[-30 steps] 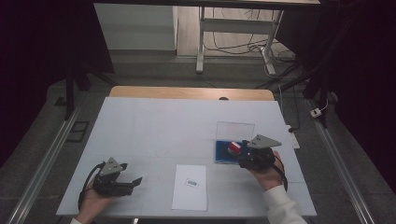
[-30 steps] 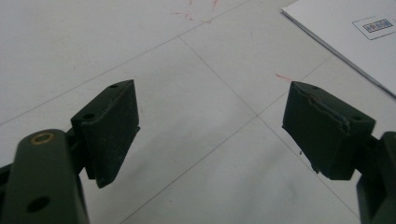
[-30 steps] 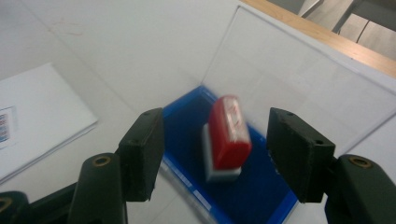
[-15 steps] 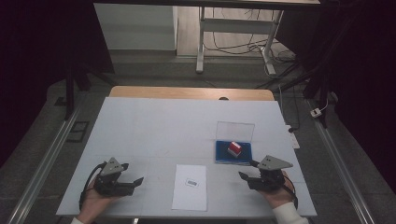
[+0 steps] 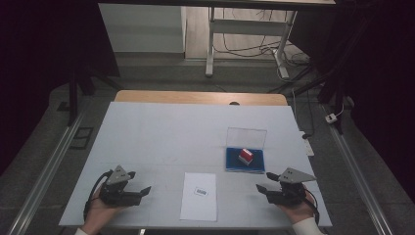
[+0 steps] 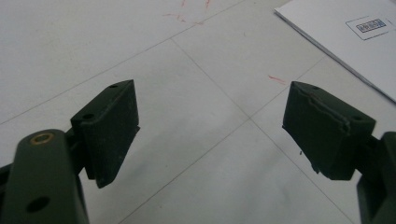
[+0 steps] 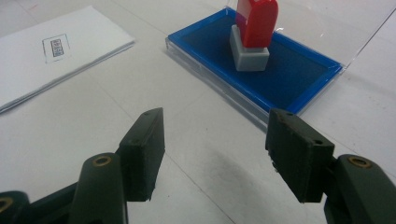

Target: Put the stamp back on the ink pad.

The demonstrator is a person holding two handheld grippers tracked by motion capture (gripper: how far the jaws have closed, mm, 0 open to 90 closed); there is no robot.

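Now the stamp (image 5: 245,156) stands upright on the ink pad (image 5: 244,162); just near of the pad, the right gripper (image 5: 263,187) gapes empty, and well left of it the left gripper (image 5: 145,191) does too.

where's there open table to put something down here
The far half of the white table is bare, left of the clear-lidded blue ink pad holding the red stamp. Gaps flank the white paper sheet between left gripper and right gripper. The ink pad's corner is tightest.
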